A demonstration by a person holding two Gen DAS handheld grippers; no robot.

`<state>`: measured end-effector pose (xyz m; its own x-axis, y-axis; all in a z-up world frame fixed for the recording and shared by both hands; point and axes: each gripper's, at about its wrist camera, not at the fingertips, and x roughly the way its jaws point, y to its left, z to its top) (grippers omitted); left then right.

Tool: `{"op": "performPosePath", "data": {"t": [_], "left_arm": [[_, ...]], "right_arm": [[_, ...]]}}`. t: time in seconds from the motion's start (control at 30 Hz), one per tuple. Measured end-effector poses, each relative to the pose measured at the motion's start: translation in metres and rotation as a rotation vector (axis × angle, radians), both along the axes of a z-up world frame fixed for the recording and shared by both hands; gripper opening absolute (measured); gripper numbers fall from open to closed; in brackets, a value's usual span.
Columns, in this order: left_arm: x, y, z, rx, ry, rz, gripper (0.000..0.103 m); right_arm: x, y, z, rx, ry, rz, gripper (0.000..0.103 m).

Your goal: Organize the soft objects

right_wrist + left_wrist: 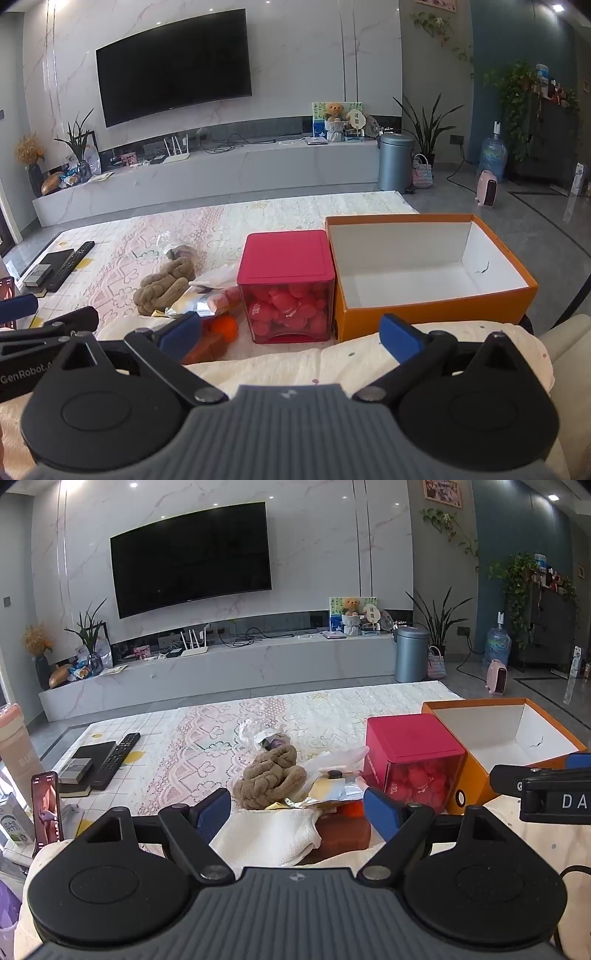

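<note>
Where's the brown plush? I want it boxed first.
In both views the brown plush lies on the table, left of the red box, beside crumpled wrappers.

On the desk (258, 221), the open box (432, 314) stands at the right, with the lidded cube container (286, 254) touching its left side. Left of the container lies the knitted scarf (164, 286), plastic bags (218, 277) between them. Far left sits the remote (70, 264) beside a notebook (51, 260). A ball (223, 328) lies before the bags.
</note>
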<state>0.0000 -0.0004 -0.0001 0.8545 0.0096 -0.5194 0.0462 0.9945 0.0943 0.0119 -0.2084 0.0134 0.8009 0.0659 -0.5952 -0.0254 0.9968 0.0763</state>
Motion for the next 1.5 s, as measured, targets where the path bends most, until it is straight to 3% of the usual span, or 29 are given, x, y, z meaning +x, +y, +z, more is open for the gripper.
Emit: {"op": "performPosePath", "data": {"t": [1.5], "left_arm": [[0.002,0.005,-0.002,-0.011,0.011,0.006,0.096]], "right_arm": [[0.0,0.0,0.0,0.0,0.002,0.001,0.101]]}}
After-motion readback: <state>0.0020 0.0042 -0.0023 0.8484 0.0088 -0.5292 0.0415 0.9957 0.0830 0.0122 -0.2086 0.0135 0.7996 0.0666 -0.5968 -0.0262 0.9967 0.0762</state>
